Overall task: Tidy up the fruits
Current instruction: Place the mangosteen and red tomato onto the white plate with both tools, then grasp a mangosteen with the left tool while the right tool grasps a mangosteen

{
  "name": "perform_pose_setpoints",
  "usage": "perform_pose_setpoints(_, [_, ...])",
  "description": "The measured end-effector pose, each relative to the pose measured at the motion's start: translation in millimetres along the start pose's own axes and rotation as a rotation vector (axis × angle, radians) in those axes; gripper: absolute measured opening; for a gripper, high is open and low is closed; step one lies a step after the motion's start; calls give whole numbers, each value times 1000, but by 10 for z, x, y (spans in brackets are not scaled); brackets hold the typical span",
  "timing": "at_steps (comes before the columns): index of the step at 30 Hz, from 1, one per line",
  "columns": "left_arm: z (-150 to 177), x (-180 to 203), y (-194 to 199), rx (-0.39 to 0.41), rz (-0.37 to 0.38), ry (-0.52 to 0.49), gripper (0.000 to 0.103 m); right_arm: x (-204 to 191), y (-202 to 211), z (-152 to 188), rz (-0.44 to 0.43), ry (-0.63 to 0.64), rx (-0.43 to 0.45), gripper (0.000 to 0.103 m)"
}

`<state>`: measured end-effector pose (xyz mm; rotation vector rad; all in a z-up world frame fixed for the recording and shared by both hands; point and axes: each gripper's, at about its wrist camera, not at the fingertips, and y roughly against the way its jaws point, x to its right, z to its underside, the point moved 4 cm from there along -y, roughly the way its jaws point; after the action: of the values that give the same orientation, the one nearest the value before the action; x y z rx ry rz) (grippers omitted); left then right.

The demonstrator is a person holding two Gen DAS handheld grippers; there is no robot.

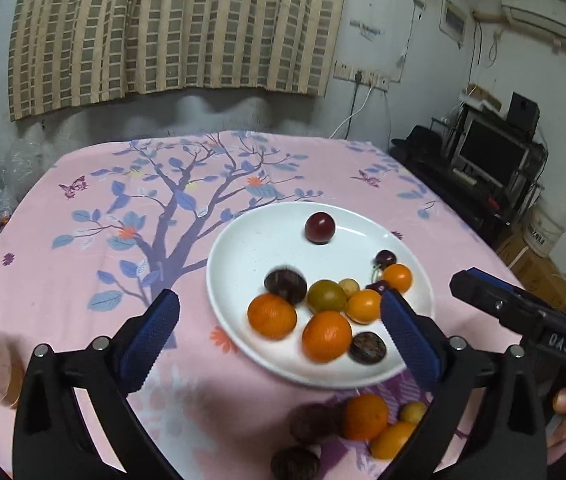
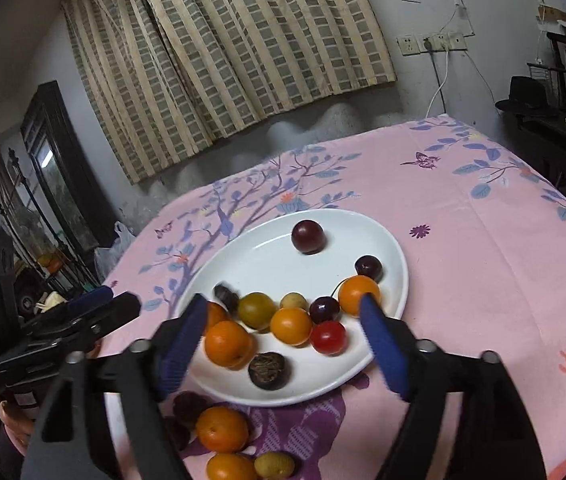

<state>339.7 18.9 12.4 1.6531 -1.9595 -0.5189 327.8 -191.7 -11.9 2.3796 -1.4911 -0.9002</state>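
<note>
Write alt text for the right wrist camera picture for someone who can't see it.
A white plate on a pink flowered tablecloth holds about a dozen small fruits, with oranges, cherries and a red tomato among them. The right gripper hangs over it, jaws open and empty. More fruits lie on the cloth before the plate.

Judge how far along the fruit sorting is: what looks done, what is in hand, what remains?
Done: most fruit sits on the white plate, including a plum. In hand: nothing; the left gripper and right gripper hang open over it. Left: an orange and several small fruits lie on the tablecloth by the near rim.
</note>
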Motion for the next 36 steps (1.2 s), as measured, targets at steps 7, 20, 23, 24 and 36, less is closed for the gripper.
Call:
perform_pose_setpoints(7, [571,-366,251,-12,-154,54,98,-1,87,287,-21,-35,-89,87])
perform_pose_setpoints(20, [733,-629,329,-87,-239,118,98,-335,134,1138,51,161,-349,85])
perform_pose_setpoints(23, [730,-651,350,-87,-244,125,98,-442,80,1241,75,243,-382,79])
perform_pose_setpoints(24, [726,-654,349,-86,-247,124,98,-465,71,1259,77,253,-388,78])
perform_pose_setpoints(36, [717,-631,363,-101,-239,116,98,-416,35,1311,170,317,-381,47])
